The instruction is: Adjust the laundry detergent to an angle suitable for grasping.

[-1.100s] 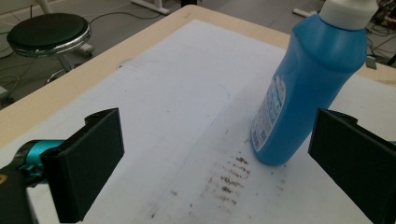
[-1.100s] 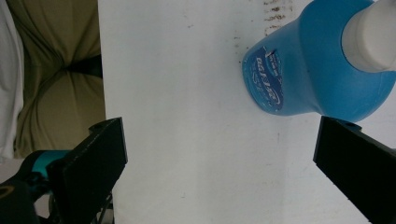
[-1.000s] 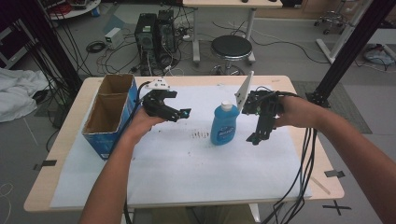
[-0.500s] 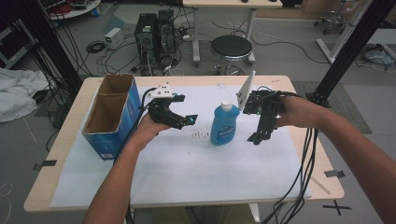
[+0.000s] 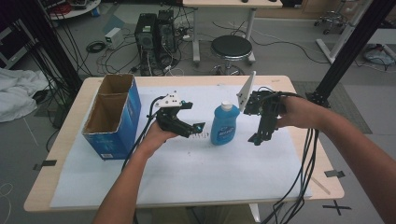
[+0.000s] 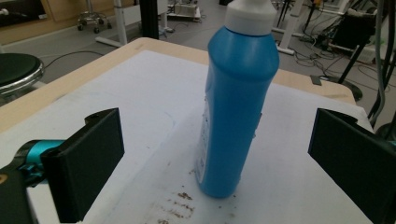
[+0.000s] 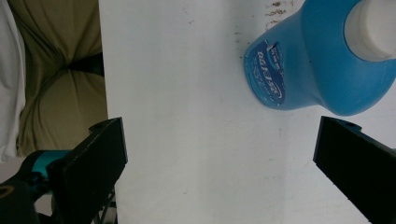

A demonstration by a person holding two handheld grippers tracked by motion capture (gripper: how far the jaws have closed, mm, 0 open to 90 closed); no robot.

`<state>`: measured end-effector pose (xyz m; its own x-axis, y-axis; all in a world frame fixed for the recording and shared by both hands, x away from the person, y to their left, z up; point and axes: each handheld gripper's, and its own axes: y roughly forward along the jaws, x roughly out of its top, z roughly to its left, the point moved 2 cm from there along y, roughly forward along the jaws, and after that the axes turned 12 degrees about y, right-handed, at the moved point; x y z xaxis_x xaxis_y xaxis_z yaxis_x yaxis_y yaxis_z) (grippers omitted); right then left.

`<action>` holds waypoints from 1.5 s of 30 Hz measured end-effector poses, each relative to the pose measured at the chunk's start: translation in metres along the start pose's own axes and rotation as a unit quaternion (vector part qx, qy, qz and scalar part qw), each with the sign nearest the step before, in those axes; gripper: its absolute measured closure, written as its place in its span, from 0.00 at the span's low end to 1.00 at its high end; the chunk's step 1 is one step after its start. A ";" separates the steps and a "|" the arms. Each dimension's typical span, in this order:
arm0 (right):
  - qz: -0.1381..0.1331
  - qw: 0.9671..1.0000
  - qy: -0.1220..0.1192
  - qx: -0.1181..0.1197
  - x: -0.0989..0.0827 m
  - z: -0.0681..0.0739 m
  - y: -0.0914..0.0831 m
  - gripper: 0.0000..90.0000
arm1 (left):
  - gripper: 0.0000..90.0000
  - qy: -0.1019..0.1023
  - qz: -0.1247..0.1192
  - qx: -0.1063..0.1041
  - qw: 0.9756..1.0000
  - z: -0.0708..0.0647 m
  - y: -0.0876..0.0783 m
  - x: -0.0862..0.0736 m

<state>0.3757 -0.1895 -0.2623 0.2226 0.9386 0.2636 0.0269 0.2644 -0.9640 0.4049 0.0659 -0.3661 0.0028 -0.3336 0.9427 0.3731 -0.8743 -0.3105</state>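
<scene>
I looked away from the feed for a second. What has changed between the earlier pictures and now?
The left gripper has moved right, closer to the blue bottle, fingers open on either side of it but not touching. Nothing was taken hold of or let go. The right gripper, bottle and box stayed as they were.

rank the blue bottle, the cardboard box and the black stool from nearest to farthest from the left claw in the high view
Measured from the left claw in the high view:
1. Blue bottle, standing just to its right on the white mat, jaws open toward it.
2. Cardboard box, at the table's left side, behind the hand.
3. Black stool, on the floor beyond the table's far edge.
</scene>
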 end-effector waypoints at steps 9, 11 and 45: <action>0.004 1.000 0.001 0.000 -0.004 0.001 -0.003 0.02 | 0.04 0.003 -0.006 -0.011 1.000 -0.010 0.013 -0.001; 0.002 1.000 -0.001 -0.001 -0.005 0.001 -0.003 0.02 | 0.04 0.004 -0.009 -0.011 1.000 -0.013 0.016 -0.002; -0.001 1.000 0.002 -0.001 -0.015 0.001 -0.006 0.02 | 0.04 0.002 -0.020 0.017 1.000 -0.024 0.072 -0.013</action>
<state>0.3714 -0.2051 -0.2601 0.2270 0.9369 0.2661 0.0296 0.2664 -0.9634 0.4098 -0.0010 -0.4035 -0.0171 -0.3000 0.9538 0.4047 -0.8744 -0.2677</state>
